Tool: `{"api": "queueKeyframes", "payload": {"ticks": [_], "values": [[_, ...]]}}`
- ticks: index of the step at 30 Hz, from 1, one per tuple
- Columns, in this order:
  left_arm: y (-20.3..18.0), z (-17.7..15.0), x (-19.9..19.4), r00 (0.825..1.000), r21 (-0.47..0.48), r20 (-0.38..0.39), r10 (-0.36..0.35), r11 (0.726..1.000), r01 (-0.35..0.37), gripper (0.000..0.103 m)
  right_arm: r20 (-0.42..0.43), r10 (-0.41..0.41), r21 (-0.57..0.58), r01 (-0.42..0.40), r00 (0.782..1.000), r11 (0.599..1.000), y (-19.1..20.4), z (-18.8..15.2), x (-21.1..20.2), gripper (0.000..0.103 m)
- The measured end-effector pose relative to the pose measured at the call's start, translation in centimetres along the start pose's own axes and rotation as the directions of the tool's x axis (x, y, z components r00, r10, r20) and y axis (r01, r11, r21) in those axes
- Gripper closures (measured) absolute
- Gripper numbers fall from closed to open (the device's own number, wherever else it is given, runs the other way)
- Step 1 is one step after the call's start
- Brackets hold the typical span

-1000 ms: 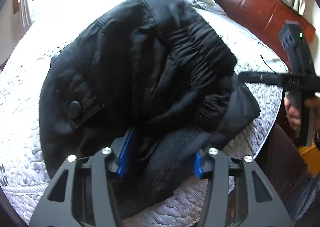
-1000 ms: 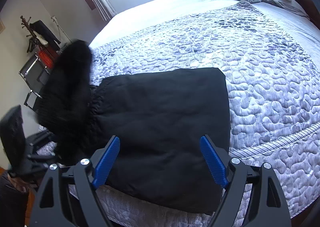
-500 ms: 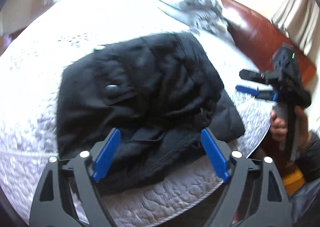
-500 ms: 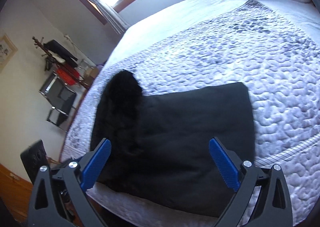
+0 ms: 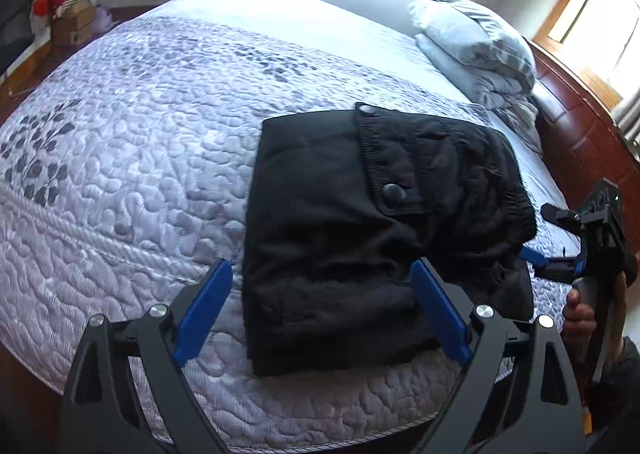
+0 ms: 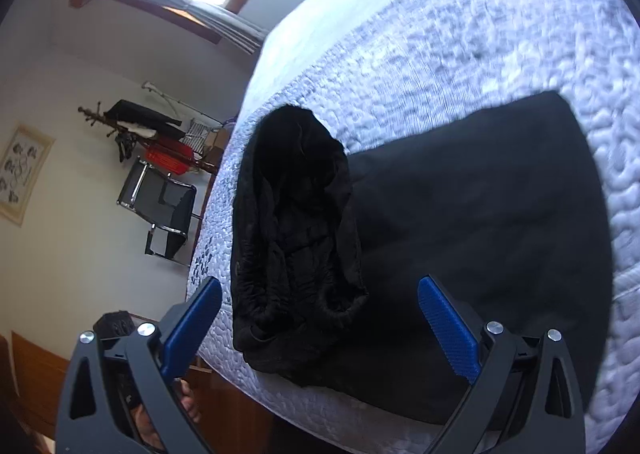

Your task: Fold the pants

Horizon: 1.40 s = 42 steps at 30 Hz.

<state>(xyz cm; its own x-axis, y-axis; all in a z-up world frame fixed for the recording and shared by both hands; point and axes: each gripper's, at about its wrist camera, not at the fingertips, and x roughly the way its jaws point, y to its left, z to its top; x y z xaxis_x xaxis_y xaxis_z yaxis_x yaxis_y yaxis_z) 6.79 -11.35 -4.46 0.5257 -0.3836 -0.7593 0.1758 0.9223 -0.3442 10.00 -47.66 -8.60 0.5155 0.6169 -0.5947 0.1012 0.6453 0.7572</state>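
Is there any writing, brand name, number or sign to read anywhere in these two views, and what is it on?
None can be read.
Framed picture on the wall: dark figures only, too small and blurred to tell whether any are letters.
Black pants on the bed: a plain snap button, no visible label.

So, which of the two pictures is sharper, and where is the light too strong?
Left wrist view: sharp on the black pants and quilted bedspread, though the windows are blown out white. Right wrist view: motion blur smears the bedspread, its upper part glares, the pants lose detail, and the fisheye bends the bed edge.
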Motion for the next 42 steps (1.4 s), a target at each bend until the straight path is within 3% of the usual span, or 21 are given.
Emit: {"api": "queueKeyframes", "payload": {"ticks": [3,13,24,28,33,37,42], "values": [[0.3,-0.3,0.0,1.0,-0.029,-0.003,-0.005,1.0,0.004,0.012,-0.01,-0.012,0.025,0.012,1.0,1.0,-0.3,0.0,1.1,0.004],[0.5,-0.8,0.7,0.999,-0.044,-0.043,-0.005,0.999,0.003,0.012,-0.034,0.057,0.067,-0.055,0.998,0.996,0.3,0.8,3.6,0.004],[0.5,-0.8,1.0,0.999,-0.052,-0.054,0.005,0.999,-0.008,0.011,0.002,0.041,0.075,-0.041,0.999,0.996,0.5,1.3,4.4,0.008],[0.5,-0.7,1.3,0.998,-0.047,-0.06,0.029,0.998,-0.032,0.011,-0.012,0.042,0.053,-0.042,0.999,0.998,0.5,1.4,4.5,0.03],[0.7,-0.6,1.4,0.996,-0.036,-0.064,0.06,0.997,-0.062,0.009,-0.009,0.062,0.002,-0.062,0.998,0.998,1.0,1.5,4.4,0.068],[1.6,-0.5,1.2,0.995,-0.069,-0.063,0.079,0.994,-0.084,0.008,-0.023,0.106,-0.025,-0.107,0.994,0.994,1.6,1.5,4.1,0.08],[2.6,-0.5,0.7,0.994,-0.117,-0.063,0.086,0.989,-0.093,0.008,-0.044,0.159,-0.042,-0.161,0.986,0.986,2.6,1.9,3.0,0.082]]}}
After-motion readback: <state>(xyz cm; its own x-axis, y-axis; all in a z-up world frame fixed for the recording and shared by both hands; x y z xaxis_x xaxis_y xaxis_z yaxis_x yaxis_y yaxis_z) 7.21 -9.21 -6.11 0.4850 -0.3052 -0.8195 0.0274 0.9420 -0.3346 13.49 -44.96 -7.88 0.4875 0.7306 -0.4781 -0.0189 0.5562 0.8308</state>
